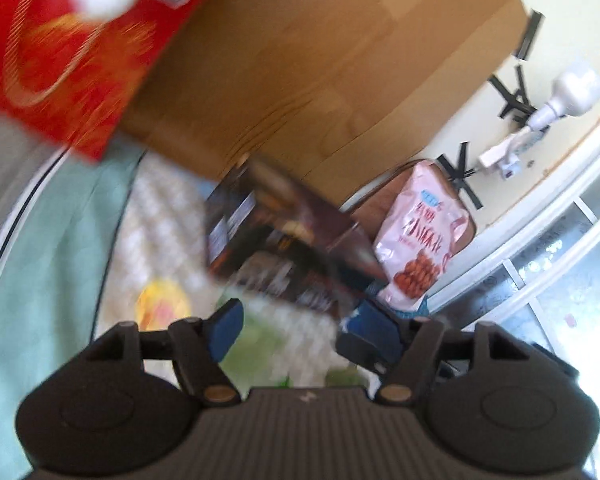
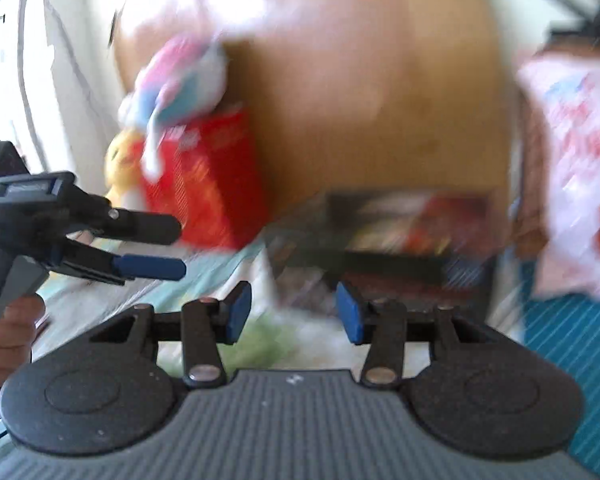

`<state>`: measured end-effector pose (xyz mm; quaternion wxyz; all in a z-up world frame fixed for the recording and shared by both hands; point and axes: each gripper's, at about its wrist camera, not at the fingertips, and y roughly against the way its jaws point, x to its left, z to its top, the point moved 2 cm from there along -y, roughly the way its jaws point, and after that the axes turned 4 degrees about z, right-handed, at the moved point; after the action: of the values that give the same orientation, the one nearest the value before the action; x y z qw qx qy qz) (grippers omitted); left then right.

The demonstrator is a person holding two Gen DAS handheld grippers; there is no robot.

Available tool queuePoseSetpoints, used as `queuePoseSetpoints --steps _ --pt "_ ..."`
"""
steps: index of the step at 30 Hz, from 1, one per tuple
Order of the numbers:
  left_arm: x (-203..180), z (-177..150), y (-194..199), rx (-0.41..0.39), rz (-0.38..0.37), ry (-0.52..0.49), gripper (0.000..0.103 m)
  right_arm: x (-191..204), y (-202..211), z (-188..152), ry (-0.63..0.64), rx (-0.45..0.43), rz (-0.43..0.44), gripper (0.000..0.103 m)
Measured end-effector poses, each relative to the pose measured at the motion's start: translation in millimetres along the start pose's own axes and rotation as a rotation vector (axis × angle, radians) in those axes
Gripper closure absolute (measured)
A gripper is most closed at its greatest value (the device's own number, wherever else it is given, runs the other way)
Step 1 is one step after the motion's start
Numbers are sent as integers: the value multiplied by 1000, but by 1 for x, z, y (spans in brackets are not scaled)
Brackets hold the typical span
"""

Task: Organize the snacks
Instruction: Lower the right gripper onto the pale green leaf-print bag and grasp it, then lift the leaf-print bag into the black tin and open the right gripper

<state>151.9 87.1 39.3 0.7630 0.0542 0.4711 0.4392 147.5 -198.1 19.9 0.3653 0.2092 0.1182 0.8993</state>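
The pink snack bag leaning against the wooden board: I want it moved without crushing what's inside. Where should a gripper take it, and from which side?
A judgement: take the pink bag by its flat sealed top edge, coming from above. It stands upright against the board, so that seam is free, thin enough for the jaws, and clear of the contents bulging lower down.

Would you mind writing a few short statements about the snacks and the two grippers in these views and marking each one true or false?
1. The left gripper holds the pink snack bag. False: its jaws stand apart with nothing between them, and the bag stands beyond them, leaning on the wooden board.
2. The right gripper is open and empty. True.
3. A red box stands to the left of the dark snack box in the right wrist view. True.
4. The dark snack box is bright yellow. False: it is dark brown and black.
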Motion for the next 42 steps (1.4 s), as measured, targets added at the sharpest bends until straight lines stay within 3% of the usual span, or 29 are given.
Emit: queuePoseSetpoints --steps 5,8,9,10,11,14,18,21,25,30,36,38,40,42 --pt "12 -30 -8 60 70 76 31 -6 -39 0 -111 81 22 53" --pt "10 -34 -15 41 144 54 30 -14 -58 -5 -159 148 20 55" --pt "7 -32 -18 36 160 39 30 -17 -61 -9 -203 175 39 72" --pt "5 -31 -22 32 161 33 34 -22 -58 -13 -255 174 70 81" --pt "5 -29 -29 45 148 35 43 -21 -51 -16 -272 165 87 85" --pt "4 -30 -43 64 168 39 43 -20 -29 -20 -263 147 98 89" --pt "-12 -33 -44 78 65 58 43 -7 10 -19 -197 62 48 89" --pt "-34 -41 -33 70 -5 5 43 3 54 -20 -172 -38 44 90" --pt "-63 -61 -14 59 -25 -102 40 16 102 -44 -151 -84 46 90" --pt "-71 -111 -5 138 16 -187 39 32 125 -84 -210 -21 66 90" --pt "-57 -145 9 160 85 -188 39 54 124 -116 -207 71 72 86" --pt "-54 -146 16 146 101 -189 38 59 121 -120 -177 85 52 79" --pt "-50 -145 23 138 103 -176 35 65 118 -120 -135 92 27 62" --pt "-46 -143 28 130 112 -169 34 70 119 -121 -88 95 13 52"
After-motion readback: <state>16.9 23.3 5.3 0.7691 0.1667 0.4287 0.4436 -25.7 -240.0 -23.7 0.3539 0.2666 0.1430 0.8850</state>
